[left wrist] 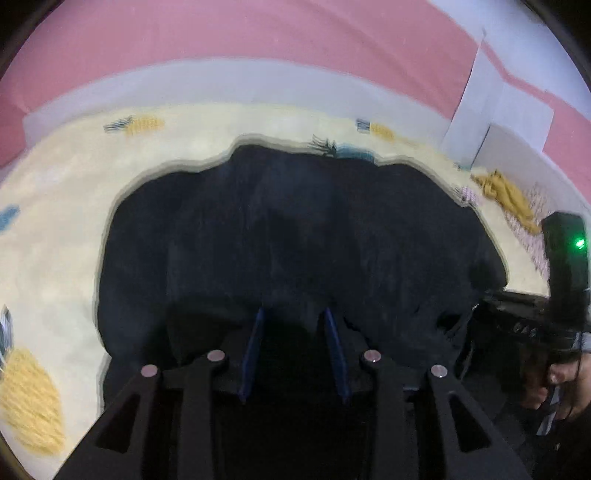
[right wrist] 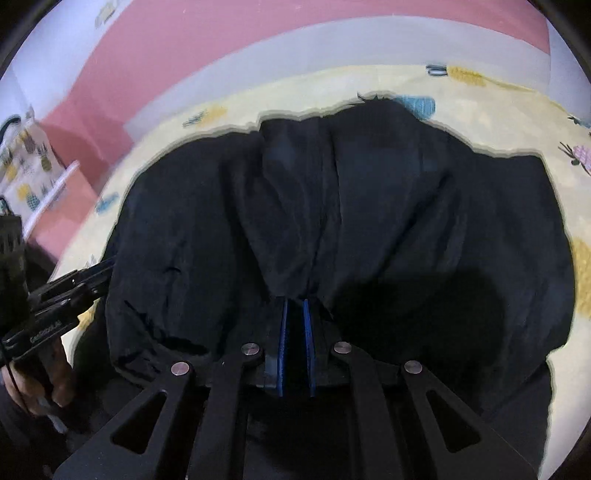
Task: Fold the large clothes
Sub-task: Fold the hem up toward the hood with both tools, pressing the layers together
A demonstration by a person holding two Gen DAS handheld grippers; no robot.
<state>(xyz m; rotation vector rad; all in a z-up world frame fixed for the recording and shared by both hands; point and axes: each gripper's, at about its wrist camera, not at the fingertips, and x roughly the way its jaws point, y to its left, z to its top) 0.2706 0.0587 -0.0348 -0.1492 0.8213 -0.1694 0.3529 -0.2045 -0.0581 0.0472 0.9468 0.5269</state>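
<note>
Under both of my cameras lies a bed (left wrist: 55, 229) with a cream sheet printed with pineapples, yellow, blue and pink ones. Behind it runs a pale band, then a pink wall (left wrist: 258, 33). At the far right of the left view, 1 crumpled mustard cloth (left wrist: 508, 195) sits on the sheet beside a white box (left wrist: 517, 144), well apart from my work.

1 dark jacket (right wrist: 369, 206) is spread across the middle of the bed, its far edge near the pale band and its near edge bunched up at my fingers.

My left gripper (left wrist: 293, 314) has its 2 blue-lined fingers (left wrist: 255, 347) spread apart, their tips over the jacket's near edge; I cannot tell whether they touch the cloth or hold any of it. My right gripper (right wrist: 295, 304) has its 2 fingers (right wrist: 282, 332) drawn almost together, pinching a gathered fold of the jacket at the tips, with creases fanning away from that point.

Each view catches the other gripper at its edge, gripped in a bare hand (right wrist: 40, 384). Both frames are somewhat blurred.
</note>
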